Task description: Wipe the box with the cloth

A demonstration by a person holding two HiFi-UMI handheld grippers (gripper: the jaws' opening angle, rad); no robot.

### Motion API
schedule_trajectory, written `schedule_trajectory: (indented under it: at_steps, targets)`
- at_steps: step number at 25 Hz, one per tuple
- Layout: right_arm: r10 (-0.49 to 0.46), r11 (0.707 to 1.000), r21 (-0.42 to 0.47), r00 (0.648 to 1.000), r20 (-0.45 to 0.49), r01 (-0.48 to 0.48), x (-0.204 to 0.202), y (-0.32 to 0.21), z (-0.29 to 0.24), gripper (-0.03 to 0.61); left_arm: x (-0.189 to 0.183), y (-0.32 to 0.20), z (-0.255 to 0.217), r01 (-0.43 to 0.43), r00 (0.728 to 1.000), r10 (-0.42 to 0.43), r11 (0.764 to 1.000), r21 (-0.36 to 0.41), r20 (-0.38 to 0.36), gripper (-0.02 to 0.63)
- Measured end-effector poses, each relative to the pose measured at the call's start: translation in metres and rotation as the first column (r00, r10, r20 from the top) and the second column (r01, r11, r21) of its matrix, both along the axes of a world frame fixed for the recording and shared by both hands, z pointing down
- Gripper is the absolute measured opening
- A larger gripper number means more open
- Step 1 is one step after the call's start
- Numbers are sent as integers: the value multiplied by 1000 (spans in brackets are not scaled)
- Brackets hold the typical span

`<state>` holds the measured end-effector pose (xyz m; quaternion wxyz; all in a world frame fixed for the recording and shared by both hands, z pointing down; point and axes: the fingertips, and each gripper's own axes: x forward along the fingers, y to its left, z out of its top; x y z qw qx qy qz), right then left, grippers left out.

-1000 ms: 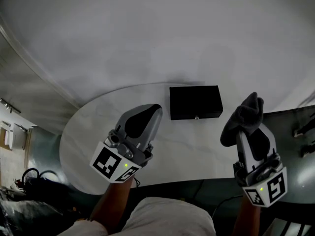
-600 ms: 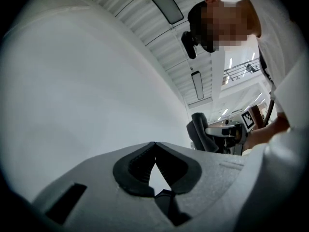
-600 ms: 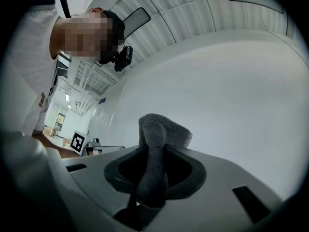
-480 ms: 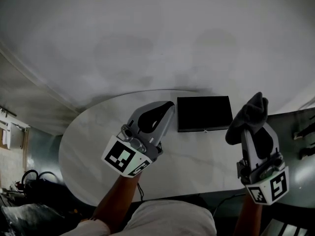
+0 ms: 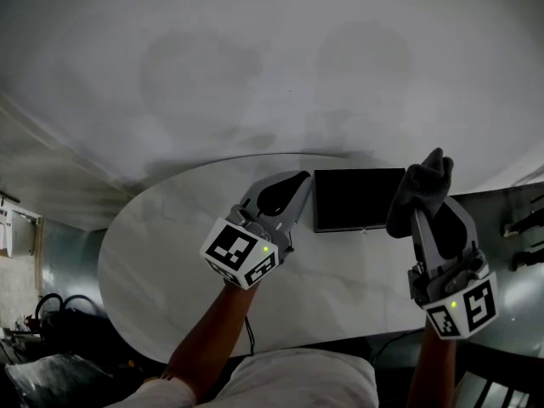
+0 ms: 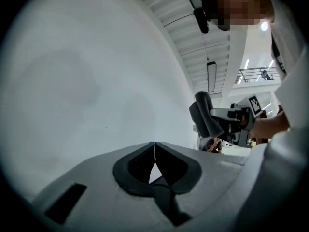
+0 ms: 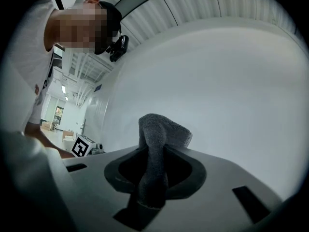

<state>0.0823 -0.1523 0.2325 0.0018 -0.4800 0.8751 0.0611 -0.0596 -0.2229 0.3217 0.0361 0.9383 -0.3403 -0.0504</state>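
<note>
Desk: Black rectangular box — where does it sit?

Me: Flat on the white oval table, between my two tools. My left gripper is pinched together on nothing, with its tips just beside the box's left edge.

Desk: And the right gripper?

Me: Clamped on the bunched grey cloth — up by the box's right end.

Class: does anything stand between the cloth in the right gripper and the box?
Nothing visible does. The cloth, clamped in the right gripper, is by the box's right end. The shut left gripper is at its left end, off that path.
</note>
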Motion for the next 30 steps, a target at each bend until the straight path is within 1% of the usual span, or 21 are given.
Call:
schedule_trajectory:
  at_steps: [3, 6, 9, 13, 17, 20, 22, 27, 28, 29, 30]
  targets:
    - [1, 998, -58, 1000, -17, -2, -5, -16, 11, 95, 1, -9, 18, 1, 1000, 0, 997, -71, 7, 15]
    - [-10, 993, -117, 999, -37, 5, -13, -35, 26, 95, 5, -17, 41, -3, 999, 8, 989, -151, 36, 16]
    - [-29, 981, -195, 998, -49, 18, -19, -52, 48, 95, 8, -22, 64, 6, 998, 10, 972, -234, 67, 17]
    - [-34, 954, -301, 997, -68, 12, -21, -69, 76, 95, 10, -26, 84, 26, 996, 4, 946, -323, 93, 16]
    - [-19, 915, -404, 995, -100, -23, -22, -81, 104, 95, 15, -26, 103, 29, 993, 21, 907, -421, 114, 17]
    - [2, 881, -469, 990, -139, -67, -25, -86, 122, 95, 19, -24, 116, 49, 988, 28, 875, -482, 151, 17]
    - [2, 860, -503, 987, -158, -82, -29, -89, 131, 95, 19, -24, 121, 66, 985, 25, 855, -515, 168, 17]
    - [-19, 821, -564, 983, -183, -89, -40, -95, 149, 95, 22, -27, 128, 98, 981, 19, 808, -581, 192, 24]
    - [-21, 811, -577, 982, -186, -92, -41, -96, 153, 95, 23, -28, 130, 102, 980, 21, 797, -595, 195, 58]
    - [-22, 801, -591, 982, -189, -96, -43, -98, 157, 95, 24, -28, 133, 105, 980, 24, 784, -612, 199, 133]
    - [-23, 789, -606, 981, -193, -100, -44, -99, 161, 95, 26, -28, 136, 109, 979, 26, 771, -628, 202, 150]
